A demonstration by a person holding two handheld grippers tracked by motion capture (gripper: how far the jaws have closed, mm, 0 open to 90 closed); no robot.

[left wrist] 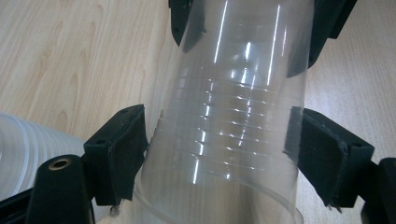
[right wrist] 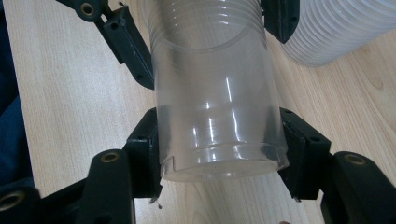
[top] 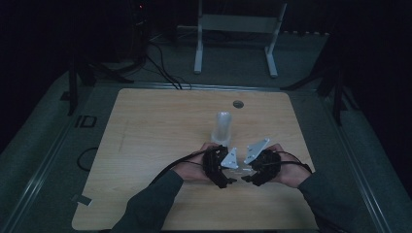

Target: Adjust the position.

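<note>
A clear plastic cup [left wrist: 229, 135] lies on its side between the two tools, low over the near middle of the wooden tabletop [top: 145, 136]. In the left gripper view its ribbed wall runs up the frame between the left tool [left wrist: 219, 140]'s black pads; the left pad sits right at the wall, the right pad shows a thin gap, and the jaws stand fairly wide, so the cup lies between them without a firm squeeze. In the right gripper view the right tool [right wrist: 219, 149] closes on the cup near its flat base, both pads pressing the wall on either side. Farther along the cup in that view, the left tool's jaws flank the rim end. In the high view the two tools meet nose to nose, the left tool [top: 221, 167] and right tool [top: 260, 167] each in a hand, grey three-cornered plates on top, dark sleeves coming in from the near edge. Just beyond them, toward the far side, a stack of cups [top: 222, 127] stands upright on the tabletop; the same white-looking stack [right wrist: 336, 28] shows beside the held cup. A small round grey disc [top: 237, 104] sits in the tabletop farther off.
</note>
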